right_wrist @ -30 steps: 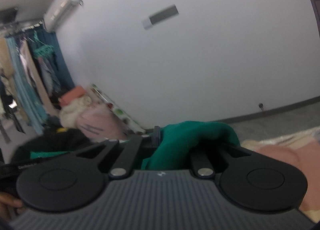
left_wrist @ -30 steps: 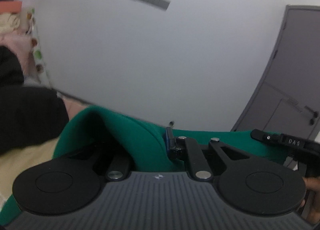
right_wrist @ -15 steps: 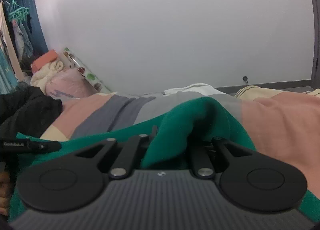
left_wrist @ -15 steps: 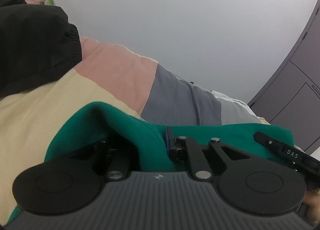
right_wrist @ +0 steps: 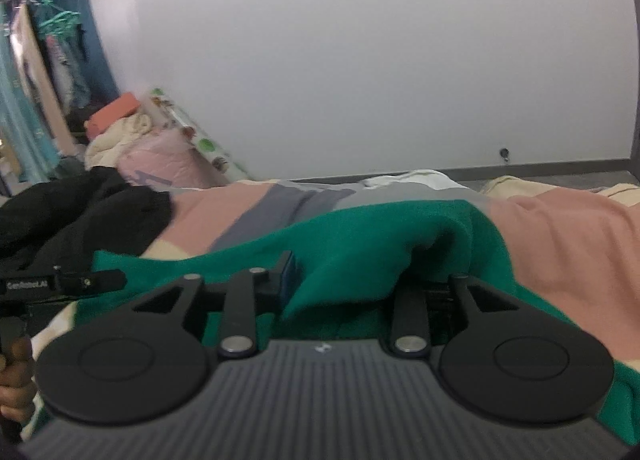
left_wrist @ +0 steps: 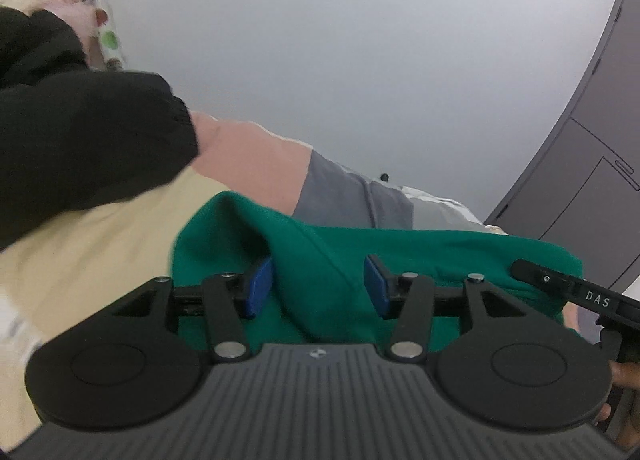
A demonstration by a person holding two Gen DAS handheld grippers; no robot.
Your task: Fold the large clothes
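A green fleece garment (left_wrist: 400, 256) lies on the bed, its far edge stretched between my two grippers. My left gripper (left_wrist: 318, 284) is open; its blue pads (left_wrist: 258, 288) stand apart with a ridge of the green cloth loose between them. My right gripper (right_wrist: 360, 280) is open too, a fold of the green garment (right_wrist: 360, 236) lies over the gap and hides its right finger. The right gripper shows at the right of the left wrist view (left_wrist: 576, 292); the left one at the left of the right wrist view (right_wrist: 60, 284).
A patchwork bedspread (right_wrist: 560, 244) in pink, grey and cream covers the bed. A black jacket (left_wrist: 80, 140) lies at the left. Bundled bedding (right_wrist: 152, 156) and hanging clothes (right_wrist: 40, 92) stand by the white wall. A grey wardrobe (left_wrist: 600, 140) is at the right.
Both grippers came down to the bed with the green garment, then opened. The pads were shut on the cloth half a second ago and now stand apart.
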